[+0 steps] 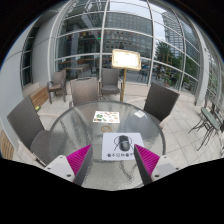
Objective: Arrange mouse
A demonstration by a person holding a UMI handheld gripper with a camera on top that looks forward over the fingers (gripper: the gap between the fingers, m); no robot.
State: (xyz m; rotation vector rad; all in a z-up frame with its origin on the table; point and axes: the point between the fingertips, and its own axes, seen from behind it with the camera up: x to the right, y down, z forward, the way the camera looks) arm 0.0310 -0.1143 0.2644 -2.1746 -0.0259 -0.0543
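Observation:
A dark computer mouse (123, 145) lies on a white printed sheet (120, 149) on a round glass table (80, 135), just ahead of my fingers and slightly right of the middle between them. My gripper (111, 158) is open and empty, held above the table's near part. Its magenta pads (78, 158) show at either side, well apart, with nothing between them. A second white printed sheet (106, 117) lies farther back on the table.
Several grey chairs (84, 92) ring the table; one (26, 123) is at the left and one (158, 100) at the right. A yellow sign board (126, 59) stands beyond the table, before a tall glass wall. Paved floor surrounds the table.

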